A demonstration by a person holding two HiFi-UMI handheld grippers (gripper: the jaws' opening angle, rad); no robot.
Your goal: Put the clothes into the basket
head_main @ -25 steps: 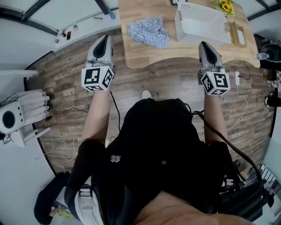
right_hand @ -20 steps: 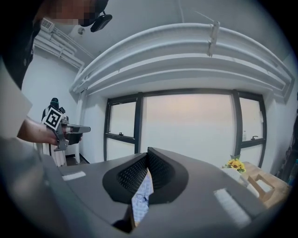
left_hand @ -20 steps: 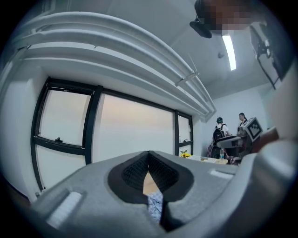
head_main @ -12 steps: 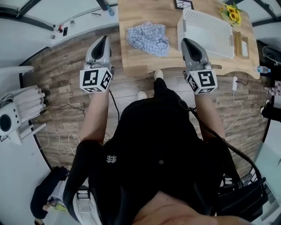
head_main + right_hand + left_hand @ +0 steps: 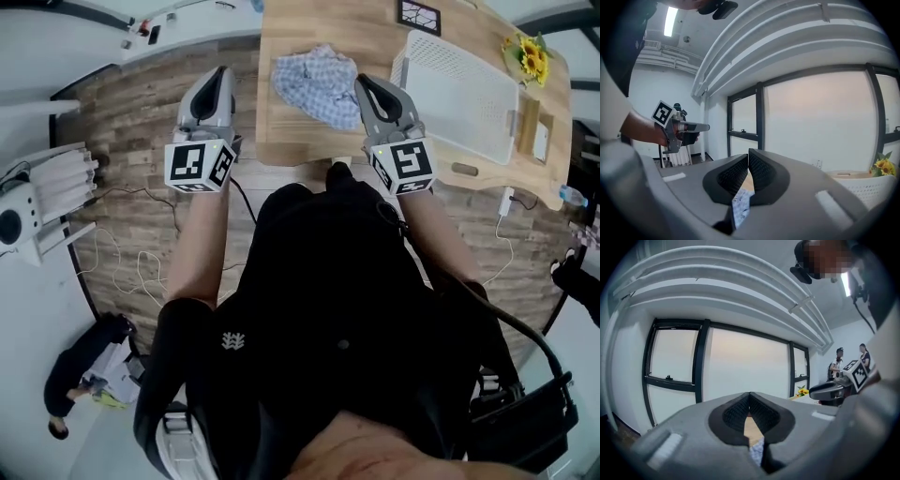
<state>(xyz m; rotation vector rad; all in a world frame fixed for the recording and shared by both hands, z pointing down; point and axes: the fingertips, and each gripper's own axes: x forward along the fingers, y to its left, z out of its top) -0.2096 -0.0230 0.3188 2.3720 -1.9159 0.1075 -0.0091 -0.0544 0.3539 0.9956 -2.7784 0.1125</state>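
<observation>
Both grippers sit out in front of the person. The left gripper point(image 5: 221, 77) is beside the left edge of the counter point(image 5: 281, 141), over the wood floor. Its fingers point(image 5: 736, 411) are clenched tip to tip, with nothing between them. The right gripper point(image 5: 366, 86) is over the counter. Its fingers point(image 5: 733, 174) are clenched too, and they hold nothing.

Next comes the blue checked cloth point(image 5: 317, 82). It lies in a crumpled heap on the counter between the two grippers, and the right gripper's tip is just beside its right edge. Nothing is on top of it.

I think the cloth is soft, thin and very light. It will bend and hang down when lifted, and it will not break. It should not slip much, because the folds give the fingers something to bite. A good place to grab is a raised fold near the top of the heap. Pinching a flat edge may catch only one thin layer. The fingers must open first. Part of the cloth may drag or hang over the side, so it needs a high lift.

The white basket point(image 5: 409, 58) stands just to the right of the cloth, with nothing in it. Yellow sunflowers point(image 5: 531, 60) stand past it at the far corner.
</observation>
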